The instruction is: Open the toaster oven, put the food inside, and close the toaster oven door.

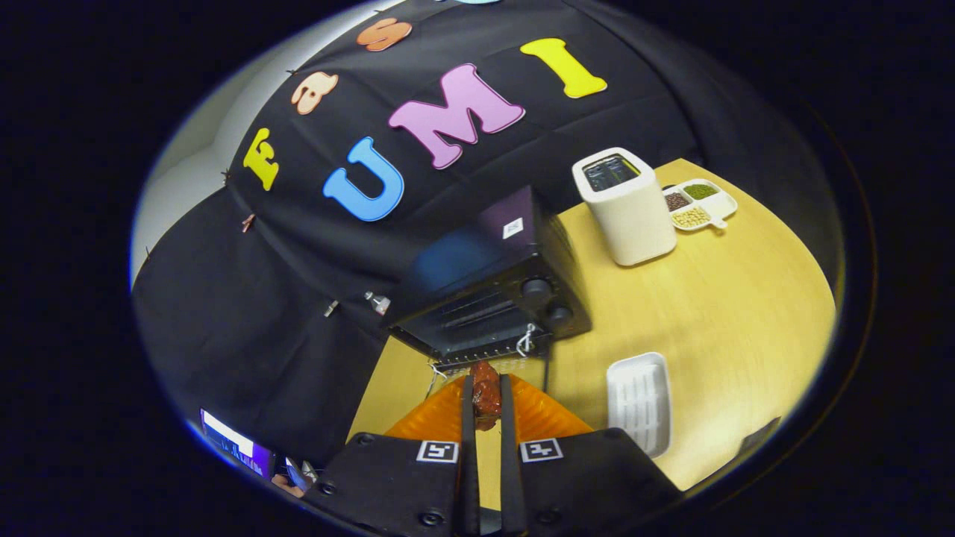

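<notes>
Food point(486, 394) pinched in gripper point(486, 382)

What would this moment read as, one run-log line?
gripper: shut on food | toaster oven: door open, just ahead | white tray: empty | step: insert food

Clearance ahead of gripper point(486, 399)
Fingers closed on food point(486, 394); open oven point(489, 298) just beyond; tray point(639, 403) beside; bare table point(746, 313) further right.
</notes>
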`<act>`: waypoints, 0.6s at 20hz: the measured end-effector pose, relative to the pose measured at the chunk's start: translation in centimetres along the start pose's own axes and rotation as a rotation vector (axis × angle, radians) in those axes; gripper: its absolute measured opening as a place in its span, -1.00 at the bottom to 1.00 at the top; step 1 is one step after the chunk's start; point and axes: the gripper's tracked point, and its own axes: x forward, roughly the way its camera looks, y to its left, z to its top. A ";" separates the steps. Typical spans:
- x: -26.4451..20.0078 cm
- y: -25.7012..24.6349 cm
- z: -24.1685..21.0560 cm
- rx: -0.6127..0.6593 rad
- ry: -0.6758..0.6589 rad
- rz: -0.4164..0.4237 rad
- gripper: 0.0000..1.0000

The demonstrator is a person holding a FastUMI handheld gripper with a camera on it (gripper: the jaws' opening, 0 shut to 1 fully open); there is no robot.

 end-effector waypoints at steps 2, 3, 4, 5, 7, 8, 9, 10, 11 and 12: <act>1.9 2.6 -1.3 0.003 -0.011 0.014 -0.69; 3.0 3.8 -1.9 0.009 -0.013 0.024 -0.69; 4.2 4.8 -2.5 0.011 -0.011 0.033 -0.69; 5.4 5.5 -3.0 0.008 -0.009 0.036 -0.69; 7.9 6.3 -3.9 0.007 -0.004 0.024 -0.69; 9.2 6.6 -4.2 0.014 -0.007 0.019 -0.69; 10.5 6.7 -4.3 0.022 -0.010 0.017 -0.69; 11.7 6.6 -4.4 0.024 -0.014 0.013 -0.69; 12.8 6.4 -4.4 0.025 -0.021 0.006 -0.69; 14.1 6.1 -4.4 0.032 -0.027 -0.006 -0.69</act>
